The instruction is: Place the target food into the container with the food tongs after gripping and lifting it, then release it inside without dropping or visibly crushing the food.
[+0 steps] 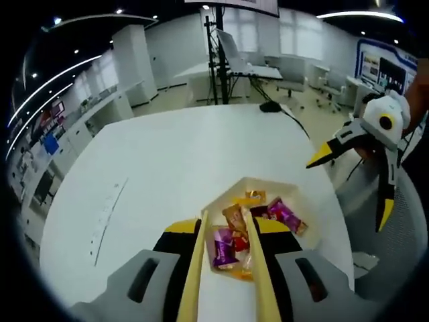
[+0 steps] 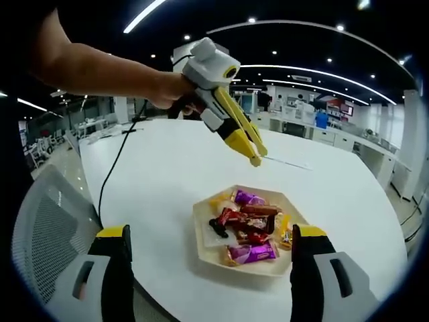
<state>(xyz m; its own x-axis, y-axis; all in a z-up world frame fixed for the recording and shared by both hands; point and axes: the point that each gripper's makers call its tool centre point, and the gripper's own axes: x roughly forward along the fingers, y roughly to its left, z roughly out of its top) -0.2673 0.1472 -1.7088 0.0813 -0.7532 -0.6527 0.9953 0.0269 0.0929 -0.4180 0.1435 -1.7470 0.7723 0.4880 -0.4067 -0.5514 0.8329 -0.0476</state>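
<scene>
In the left gripper view, the left gripper [image 1: 228, 268] rises from the bottom centre with two long pale wooden tong blades [image 1: 194, 268] fixed along its yellow-and-black jaws. The blades stand a narrow gap apart, and a purple-wrapped candy [image 1: 224, 249] lies in that gap over the cream angular paper tray [image 1: 275, 190]; whether the blades actually grip it cannot be told. Beside it in the tray lie an orange-brown wrapped candy [image 1: 234, 217] and a magenta wrapped candy [image 1: 287, 216]. The tray sits on the large round white table [image 1: 161, 168], low and right of centre in the frame.

In the right gripper view, the right gripper [image 2: 213, 258] shows its two grey, yellow-tipped jaws at the lower left and lower right, set wide apart with nothing between them. The tray [image 2: 202, 228] of wrapped candies sits at lower centre, and the left gripper [image 2: 255, 159], held in a person's hand [image 2: 175, 90], hangs above it at upper centre with its jaws close together.
</scene>
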